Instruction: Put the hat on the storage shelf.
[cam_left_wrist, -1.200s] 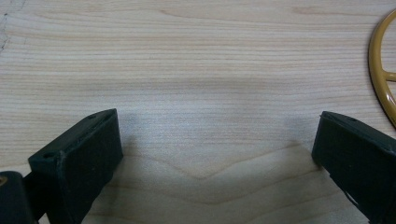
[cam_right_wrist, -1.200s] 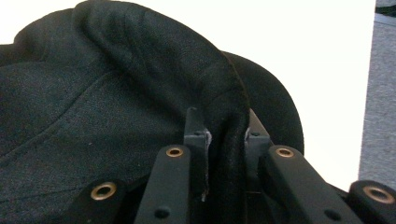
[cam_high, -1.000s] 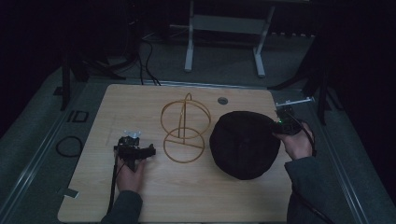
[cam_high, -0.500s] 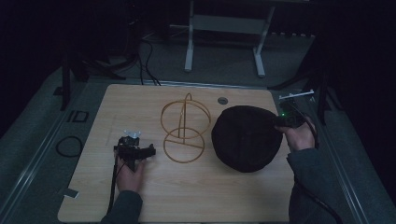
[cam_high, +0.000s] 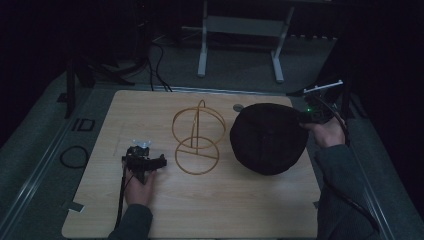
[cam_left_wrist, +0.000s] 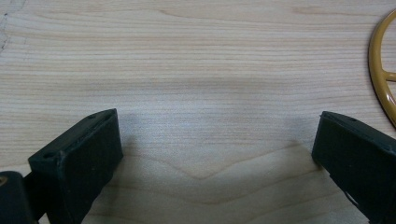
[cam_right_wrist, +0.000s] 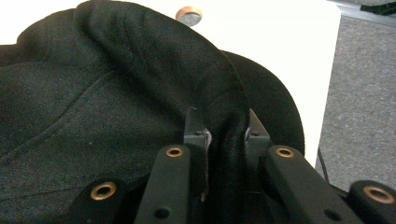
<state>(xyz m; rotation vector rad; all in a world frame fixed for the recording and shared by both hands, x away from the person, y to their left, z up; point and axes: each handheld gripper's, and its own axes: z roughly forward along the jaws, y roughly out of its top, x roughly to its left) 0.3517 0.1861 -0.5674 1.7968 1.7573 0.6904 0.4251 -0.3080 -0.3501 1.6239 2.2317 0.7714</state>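
Observation:
A black cloth hat (cam_high: 269, 137) lies at the right of the wooden table (cam_high: 225, 210). My right gripper (cam_high: 306, 119) is shut on the hat's right edge, and in the right gripper view a fold of the black hat (cam_right_wrist: 116, 93) is pinched between the jaws of the right gripper (cam_right_wrist: 225, 128). A gold wire stand (cam_high: 197, 137) with a round base stands at the table's middle. My left gripper (cam_high: 162, 161) rests on the table left of the stand. In the left gripper view the left gripper (cam_left_wrist: 212, 154) is open over bare wood, with the stand's gold ring (cam_left_wrist: 379, 74) at the right edge.
A small round metal disc (cam_high: 238, 107) sits in the table near its far edge, seen also as the disc (cam_right_wrist: 189, 14) beyond the hat. A white metal frame (cam_high: 240, 37) stands on the floor behind the table. Cables (cam_high: 75, 156) lie on the floor at the left.
The right hand has moved up and away from the near edge, lifting the hat's right edge with it. The left gripper has stayed put.

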